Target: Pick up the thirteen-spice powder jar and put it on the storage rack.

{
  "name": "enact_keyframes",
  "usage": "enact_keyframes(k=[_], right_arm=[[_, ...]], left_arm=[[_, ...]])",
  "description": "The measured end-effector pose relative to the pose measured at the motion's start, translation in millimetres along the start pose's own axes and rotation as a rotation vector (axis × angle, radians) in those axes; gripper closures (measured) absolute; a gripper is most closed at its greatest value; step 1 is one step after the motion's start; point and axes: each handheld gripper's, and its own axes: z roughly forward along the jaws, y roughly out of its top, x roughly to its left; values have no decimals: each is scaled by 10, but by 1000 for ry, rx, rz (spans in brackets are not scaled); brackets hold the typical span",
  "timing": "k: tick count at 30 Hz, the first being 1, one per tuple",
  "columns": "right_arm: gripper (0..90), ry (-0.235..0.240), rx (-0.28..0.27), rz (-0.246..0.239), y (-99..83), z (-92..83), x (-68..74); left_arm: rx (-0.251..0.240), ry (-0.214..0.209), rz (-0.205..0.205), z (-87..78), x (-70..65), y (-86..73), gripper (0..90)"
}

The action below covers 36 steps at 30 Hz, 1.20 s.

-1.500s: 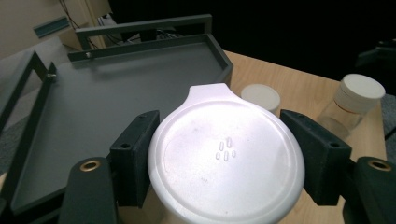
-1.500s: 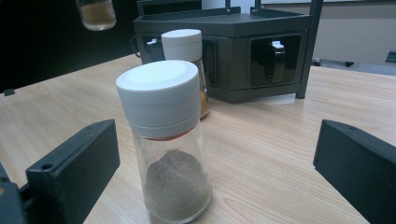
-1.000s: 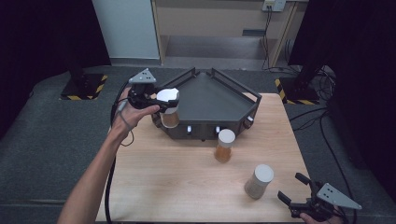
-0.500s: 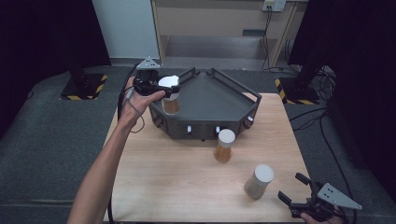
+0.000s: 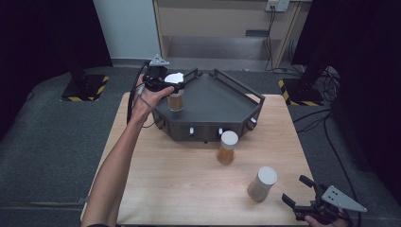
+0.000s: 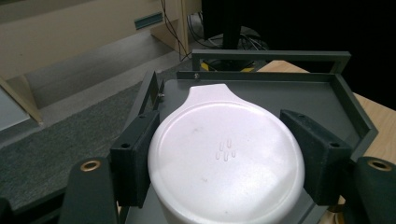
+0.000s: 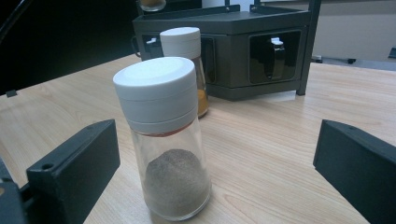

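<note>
One jar (image 6: 226, 158) between left claw (image 6: 229, 156) pads

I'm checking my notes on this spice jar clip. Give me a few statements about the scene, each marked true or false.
1. The left gripper is shut on a white-capped jar above the dark rack. True.
2. The right gripper holds a jar. False: its jaws stand open, with the grey-powder jar in front of them, untouched.
3. Two jars stand on the wooden table. True.
4. The orange-powder jar lies on its side. False: it stands upright just in front of the rack.
</note>
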Motion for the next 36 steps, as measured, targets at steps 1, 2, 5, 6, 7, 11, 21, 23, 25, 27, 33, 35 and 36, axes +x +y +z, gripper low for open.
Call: enact_keyframes(k=[1,2,5,6,7,11,21,23,25,27,33,35,36], right_arm=[[11,1,-1,0,-1,-1,1],[11,1,0,0,1,-2,4],[10,2,0,0,2,-2,4],[11,1,1,1,2,-1,4],[11,2,0,1,2,-1,4],[11,3,-2,-1,3,-1,8],[11,7,-4,0,2,0,3],[11,7,-3,1,1,1,2],[11,9,-3,-1,2,2,2],[11,9,-4,-1,2,0,4],[12,11,-2,2,0,1,-3],[12,11,-3,1,0,1,-4],[12,11,-3,2,0,1,-4]], left_arm=[[0,0,-4,11,5,-6,306],[-3,1,-11,22,10,-16,306],[-10,6,-24,48,21,-43,306],[-7,8,-24,57,22,-44,306],[-5,12,-24,67,19,-46,306],[-2,17,-43,99,40,-74,307],[16,20,-39,164,27,-90,306],[19,20,-38,183,16,-89,306],[23,18,-40,204,11,-89,307],[27,14,-43,223,15,-91,306],[32,11,-44,268,15,-111,306],[17,14,-61,269,22,-153,306],[11,15,-65,266,24,-168,306]])
